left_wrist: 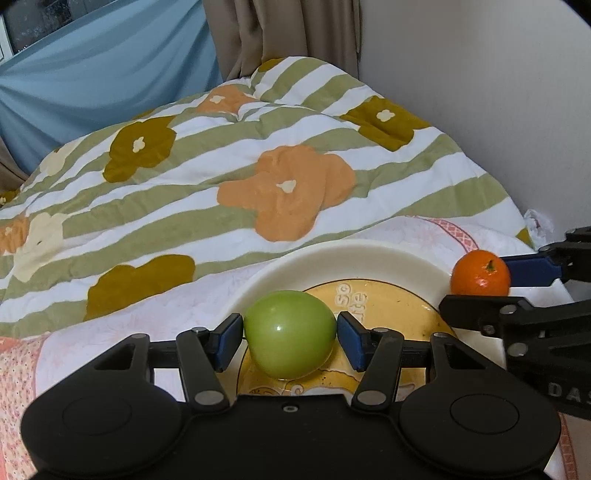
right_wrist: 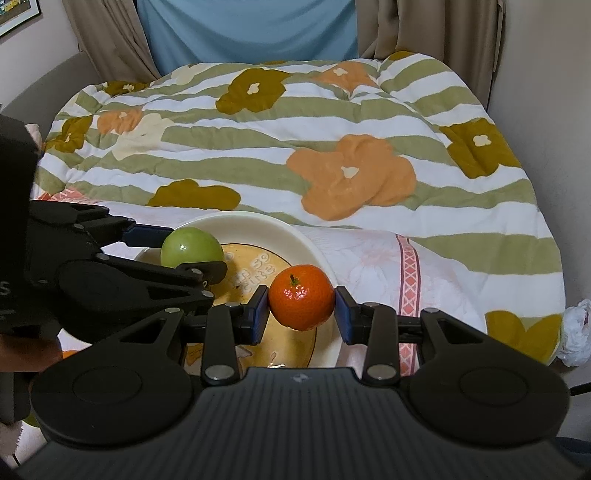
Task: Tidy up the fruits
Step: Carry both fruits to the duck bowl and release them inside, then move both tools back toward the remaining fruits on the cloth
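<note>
- Closest to us, both grippers tilt downward over a bed, side by side, each one carrying fruit above a plate [left_wrist: 354,254].
- Our left gripper [left_wrist: 290,338] clamps a green apple [left_wrist: 290,332] between its blue pads [left_wrist: 229,341], which press on the fruit's two sides; the apple hangs over the plate's yellow centre, and we cannot tell whether it touches the plate.
- Our right gripper [right_wrist: 301,308] grips an orange mandarin [right_wrist: 301,297], stem up, pads tight against both flanks, over the plate's right half near its rim.
- From the right wrist view the apple sits to the left of the mandarin, the two fruits near each other but apart.
- The plate, cream-rimmed with embossed lettering on its yellow middle, rests on a pale pink floral sheet [right_wrist: 373,266].
- Beyond it we see a rumpled quilt [right_wrist: 295,140], striped green and white with orange and mustard flowers.
- Farthest back hang beige curtains [right_wrist: 406,26] around a blue cloth [right_wrist: 243,29], with plain walls at either side.
</note>
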Demonstrator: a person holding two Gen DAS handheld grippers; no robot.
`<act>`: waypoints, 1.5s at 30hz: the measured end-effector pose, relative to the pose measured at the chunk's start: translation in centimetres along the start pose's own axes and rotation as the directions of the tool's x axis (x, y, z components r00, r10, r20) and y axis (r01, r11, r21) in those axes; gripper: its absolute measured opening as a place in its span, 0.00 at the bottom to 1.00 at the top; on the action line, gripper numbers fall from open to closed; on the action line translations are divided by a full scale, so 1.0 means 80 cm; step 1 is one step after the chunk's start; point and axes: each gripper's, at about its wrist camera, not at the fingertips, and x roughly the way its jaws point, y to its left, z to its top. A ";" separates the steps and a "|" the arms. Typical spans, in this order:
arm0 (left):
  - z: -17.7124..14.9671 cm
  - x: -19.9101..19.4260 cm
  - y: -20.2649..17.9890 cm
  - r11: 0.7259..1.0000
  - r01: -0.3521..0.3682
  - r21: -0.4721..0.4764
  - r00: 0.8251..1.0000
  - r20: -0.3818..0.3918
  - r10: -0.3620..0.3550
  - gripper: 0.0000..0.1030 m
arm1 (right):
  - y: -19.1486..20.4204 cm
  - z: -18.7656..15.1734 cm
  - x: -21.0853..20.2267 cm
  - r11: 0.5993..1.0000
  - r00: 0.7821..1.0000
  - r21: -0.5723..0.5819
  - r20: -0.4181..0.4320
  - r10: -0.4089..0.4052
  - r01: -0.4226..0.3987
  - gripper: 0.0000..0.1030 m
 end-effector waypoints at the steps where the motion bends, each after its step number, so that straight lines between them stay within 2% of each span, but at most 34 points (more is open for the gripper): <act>1: -0.001 -0.004 0.000 1.000 0.001 0.004 1.000 0.003 -0.001 0.70 | 0.001 0.000 -0.001 1.000 1.000 0.001 0.000 0.002 -0.002 0.51; 2: -0.002 -0.008 0.001 1.000 -0.005 0.010 1.000 0.009 0.005 0.81 | 0.000 0.002 -0.001 1.000 1.000 0.000 0.002 0.003 -0.003 0.51; 4: -0.007 -0.016 0.004 1.000 -0.020 0.017 1.000 0.019 0.020 0.87 | -0.001 0.004 -0.003 1.000 1.000 -0.002 0.007 0.003 -0.003 0.51; 13: -0.034 -0.043 0.022 1.000 -0.027 -0.006 1.000 -0.001 0.027 0.91 | 0.008 0.010 0.008 0.999 0.999 -0.036 -0.003 0.035 -0.035 0.51; 21: -0.050 -0.055 0.032 0.999 -0.044 -0.026 0.999 -0.021 0.044 0.91 | 0.039 0.009 0.042 0.970 0.999 -0.240 0.008 0.046 -0.043 0.51; 25: -0.055 -0.055 0.036 0.998 -0.047 -0.039 0.999 -0.029 0.046 0.91 | 0.046 0.007 0.055 0.960 0.998 -0.276 0.003 0.055 -0.053 0.52; 26: -0.056 -0.056 0.036 0.998 -0.048 -0.040 0.998 -0.032 0.047 0.91 | 0.047 0.007 0.057 0.958 0.999 -0.284 0.009 0.053 -0.048 0.53; 29: -0.059 -0.057 0.036 0.998 -0.046 -0.036 0.998 -0.041 0.045 0.92 | 0.050 0.004 0.054 0.951 0.999 -0.309 0.037 0.026 -0.013 0.88; 30: -0.059 -0.057 0.036 0.998 -0.046 -0.033 0.998 -0.045 0.045 0.92 | 0.050 0.002 0.051 0.951 0.998 -0.310 0.052 0.017 0.000 0.96; 31: -0.060 -0.057 0.034 0.998 -0.052 -0.028 0.998 -0.044 0.050 0.93 | 0.047 0.002 0.048 0.953 0.998 -0.302 0.062 0.020 0.000 1.00; 36: -0.064 -0.062 0.028 0.995 -0.102 0.006 0.995 -0.017 0.103 0.94 | 0.035 0.001 0.037 0.969 0.998 -0.249 0.059 0.015 0.000 1.00; 45: -0.062 -0.084 0.025 0.996 -0.084 -0.034 0.996 0.014 0.085 0.94 | 0.026 0.001 -0.007 0.980 0.997 -0.195 0.075 -0.034 0.048 1.00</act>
